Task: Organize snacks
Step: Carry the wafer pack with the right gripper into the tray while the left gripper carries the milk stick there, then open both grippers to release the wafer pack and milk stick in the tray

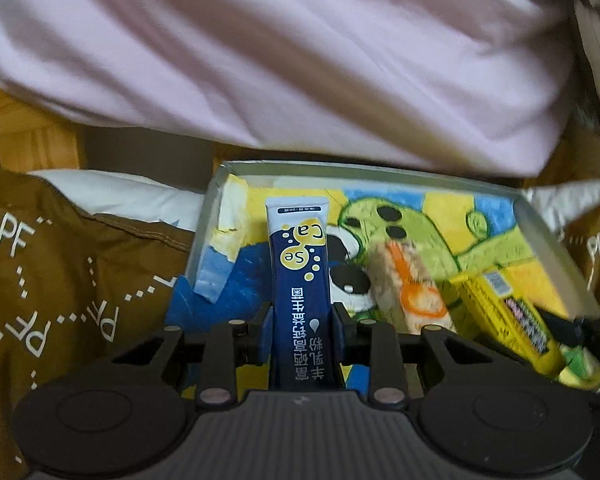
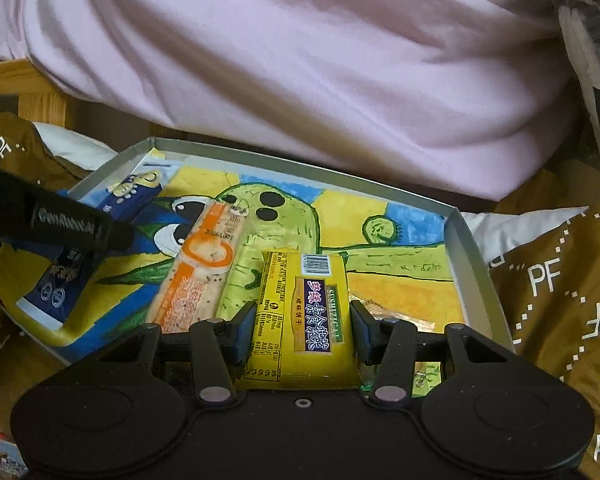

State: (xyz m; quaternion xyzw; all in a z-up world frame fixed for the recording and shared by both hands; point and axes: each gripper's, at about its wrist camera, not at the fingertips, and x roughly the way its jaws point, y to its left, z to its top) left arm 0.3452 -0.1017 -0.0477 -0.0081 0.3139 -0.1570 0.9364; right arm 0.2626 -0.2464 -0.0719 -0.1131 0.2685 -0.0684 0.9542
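Note:
A shallow grey tray (image 1: 340,167) (image 2: 472,264) lined with a bright cactus drawing lies in front of me. My left gripper (image 1: 302,330) is shut on a long dark-blue sachet (image 1: 298,264) marked "Ca Se", held over the tray's left side. From the right wrist view that sachet (image 2: 54,290) slants under the left gripper (image 2: 96,236). My right gripper (image 2: 303,330) is shut on a yellow biscuit packet (image 2: 300,304) (image 1: 504,316) over the tray's near right part. An orange-and-white snack bar (image 1: 408,286) (image 2: 202,268) lies on the tray floor between the two.
A person's pale lilac garment (image 2: 300,60) fills the space beyond the tray. Brown cloth printed "PF" (image 1: 60,280) (image 2: 560,300) surrounds the tray, with white paper (image 1: 112,196) at its left. A clear wrapper (image 2: 400,318) lies under the yellow packet. Wooden furniture (image 1: 28,128) stands far left.

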